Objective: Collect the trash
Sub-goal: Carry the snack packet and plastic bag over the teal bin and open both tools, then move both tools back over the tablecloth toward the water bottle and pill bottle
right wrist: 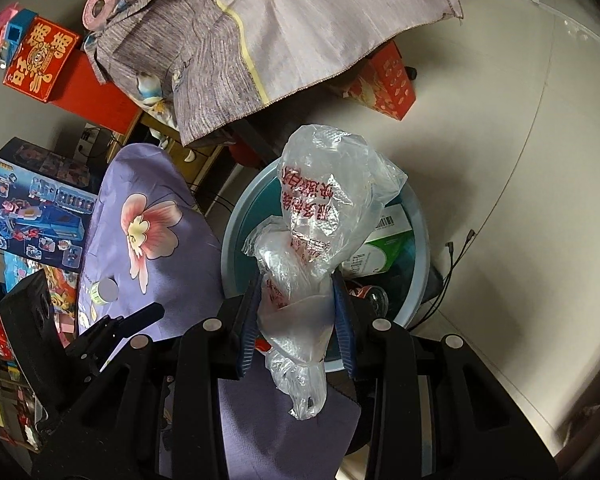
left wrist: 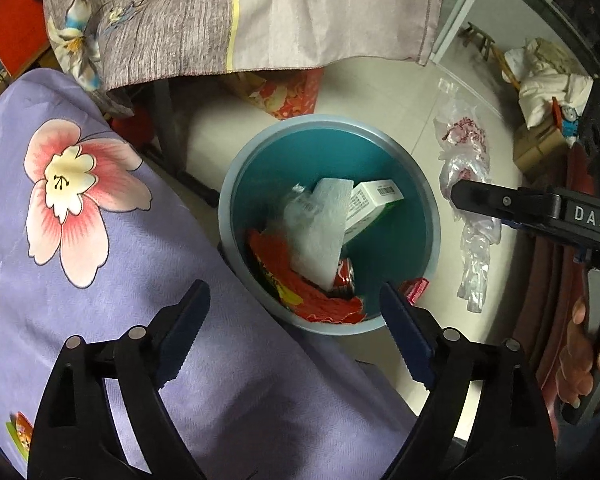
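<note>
A round teal trash bin [left wrist: 396, 216] stands on the floor beside the purple flowered tablecloth [left wrist: 100, 240]. It holds a white tissue [left wrist: 320, 224], a white and green box [left wrist: 374, 200], a red can [left wrist: 342, 278] and red wrappers [left wrist: 284, 268]. My left gripper [left wrist: 296, 300] is open and empty above the bin's near rim. My right gripper [right wrist: 296, 284] is shut on a clear plastic bag with red print [right wrist: 320, 208], held over the bin [right wrist: 240, 216]. The bag also shows in the left wrist view [left wrist: 468, 168], hanging from the right gripper's finger [left wrist: 484, 200].
A grey cloth [left wrist: 260, 12] hangs over a table behind the bin. A red patterned box [right wrist: 384, 84] sits on the tiled floor beneath it. A small white bottle [right wrist: 104, 290] stands on the purple cloth. Toy boxes [right wrist: 40, 196] lie at left. Cables [right wrist: 452, 264] trail right of the bin.
</note>
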Demonstrator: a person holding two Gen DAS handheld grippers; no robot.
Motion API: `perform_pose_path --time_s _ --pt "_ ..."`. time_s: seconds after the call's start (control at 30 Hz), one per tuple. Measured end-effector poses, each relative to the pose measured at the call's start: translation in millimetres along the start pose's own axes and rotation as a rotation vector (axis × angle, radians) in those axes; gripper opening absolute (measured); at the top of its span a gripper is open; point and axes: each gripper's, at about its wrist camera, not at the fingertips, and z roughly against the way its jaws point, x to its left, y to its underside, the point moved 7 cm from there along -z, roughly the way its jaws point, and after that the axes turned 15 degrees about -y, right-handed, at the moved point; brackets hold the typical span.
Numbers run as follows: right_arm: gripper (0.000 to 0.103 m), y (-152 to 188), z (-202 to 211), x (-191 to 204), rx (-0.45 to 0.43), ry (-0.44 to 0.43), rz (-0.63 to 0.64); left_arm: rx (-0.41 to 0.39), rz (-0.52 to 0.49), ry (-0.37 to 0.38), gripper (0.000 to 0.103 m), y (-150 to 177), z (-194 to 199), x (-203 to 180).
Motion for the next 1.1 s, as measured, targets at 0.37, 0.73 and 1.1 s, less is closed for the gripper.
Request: perform_pose_path --time_s 0.37,0.73,1.1 --pt "0.059 1 -23 24 0.049 -0.01 0.052 0.003 0.064 0.019 0.094 16 12 22" --pt "0.075 11 -25 28 0.058 0.011 0.022 0.001 0.107 0.043 0.094 31 21 39" --pt "0.082 28 -17 60 0.058 0.038 0.051 -0.045 0.151 0.049 0.097 48 47 62"
